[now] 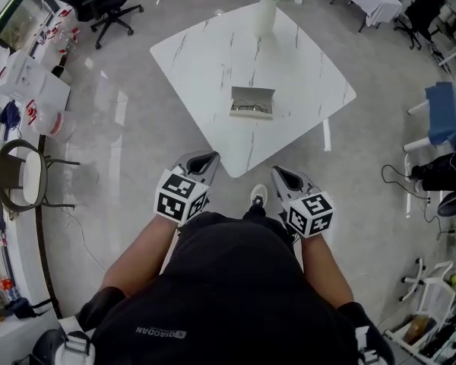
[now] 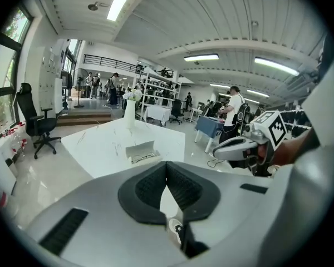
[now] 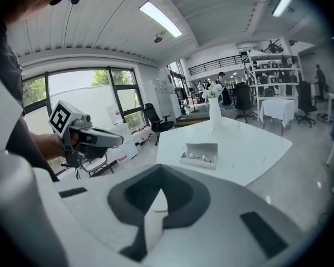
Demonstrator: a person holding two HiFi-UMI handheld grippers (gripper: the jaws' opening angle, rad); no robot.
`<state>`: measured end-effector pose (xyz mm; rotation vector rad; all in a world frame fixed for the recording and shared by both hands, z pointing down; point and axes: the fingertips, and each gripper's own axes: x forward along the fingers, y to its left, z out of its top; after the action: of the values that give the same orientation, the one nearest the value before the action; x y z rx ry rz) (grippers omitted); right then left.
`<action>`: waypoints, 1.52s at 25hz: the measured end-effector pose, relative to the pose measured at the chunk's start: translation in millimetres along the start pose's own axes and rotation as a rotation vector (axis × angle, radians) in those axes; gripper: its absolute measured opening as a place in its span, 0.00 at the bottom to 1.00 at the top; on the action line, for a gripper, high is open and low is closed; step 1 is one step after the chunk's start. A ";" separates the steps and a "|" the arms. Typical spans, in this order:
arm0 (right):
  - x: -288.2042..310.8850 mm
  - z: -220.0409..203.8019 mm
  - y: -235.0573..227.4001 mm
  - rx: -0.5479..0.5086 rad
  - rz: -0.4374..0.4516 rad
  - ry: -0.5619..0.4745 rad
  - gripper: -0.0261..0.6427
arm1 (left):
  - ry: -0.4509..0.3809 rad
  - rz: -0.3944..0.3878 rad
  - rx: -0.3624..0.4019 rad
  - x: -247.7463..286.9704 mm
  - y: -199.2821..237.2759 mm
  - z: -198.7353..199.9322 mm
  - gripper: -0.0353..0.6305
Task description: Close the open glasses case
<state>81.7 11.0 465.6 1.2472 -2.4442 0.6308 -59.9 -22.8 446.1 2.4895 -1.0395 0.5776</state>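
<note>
Case (image 1: 252, 103) open nearward, long axis left-right

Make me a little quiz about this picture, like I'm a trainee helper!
1. True or false: the glasses case on the marble table is already closed.
2. Where does the flower vase stand? A) on the table's far corner B) on the floor C) inside the case
3. Fill in: the left gripper and the right gripper have their jaws together, holding ____.
Key: 1 false; 2 A; 3 nothing.
</note>
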 end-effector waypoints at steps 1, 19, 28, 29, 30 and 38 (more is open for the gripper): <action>3.4 7.2 -9.1 -0.010 0.012 0.000 0.04 | -0.005 0.011 -0.001 7.9 1.7 8.8 0.06; 65.7 59.3 -138.1 -0.106 0.198 0.058 0.04 | 0.006 0.234 -0.032 106.2 28.9 75.6 0.06; 82.2 92.1 -134.6 -0.061 0.086 -0.002 0.04 | 0.009 0.113 0.038 115.1 59.2 92.1 0.06; 83.7 93.8 -133.5 -0.052 0.067 -0.009 0.04 | 0.009 0.100 0.049 115.5 63.9 94.5 0.06; 85.0 94.4 -132.8 -0.044 0.048 -0.014 0.04 | 0.011 0.087 0.056 116.0 68.1 96.2 0.06; 90.1 95.1 -119.1 0.007 -0.079 -0.045 0.04 | 0.024 -0.007 0.100 109.1 88.7 85.3 0.06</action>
<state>120.5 -161.5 455.5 1.3679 -2.4168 0.5958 -36.0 -185.5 445.7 2.5648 -1.0166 0.6709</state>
